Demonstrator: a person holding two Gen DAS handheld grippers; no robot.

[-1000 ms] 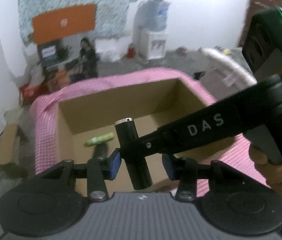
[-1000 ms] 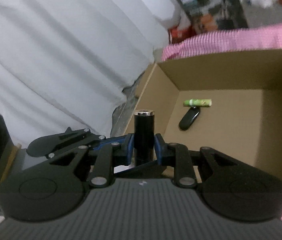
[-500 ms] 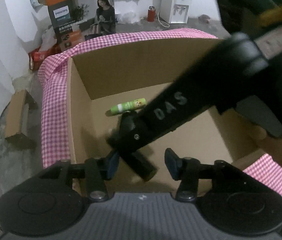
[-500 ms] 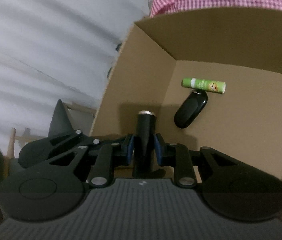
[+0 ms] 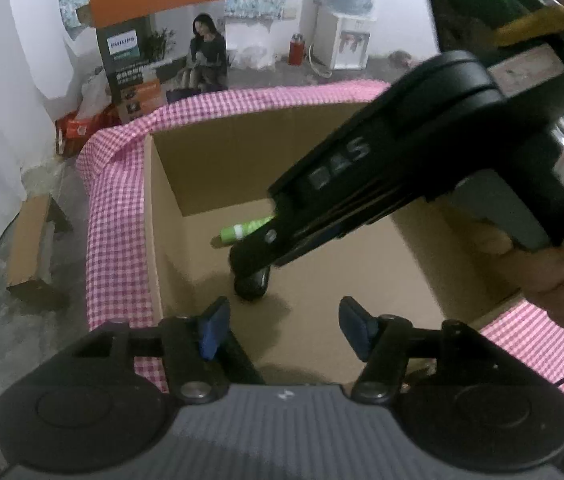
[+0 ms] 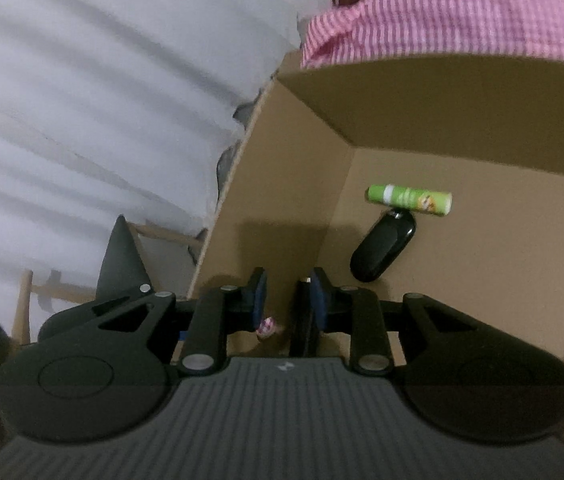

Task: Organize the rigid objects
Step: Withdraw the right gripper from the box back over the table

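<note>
Cardboard box [image 6: 293, 184] filling mid-frame, holding green tube [image 6: 409, 199] touching black oval case [image 6: 383, 254] right of center. Left gripper [image 5: 282, 326] hovering wide apart, empty. Right gripper [image 6: 287, 304] reaching in, narrowly parted, gripping nothing.

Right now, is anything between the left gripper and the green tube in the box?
Yes. The right gripper reaches across above the cardboard box and hides part of the green tube. A black oval case also lies nearer the open left gripper.
</note>
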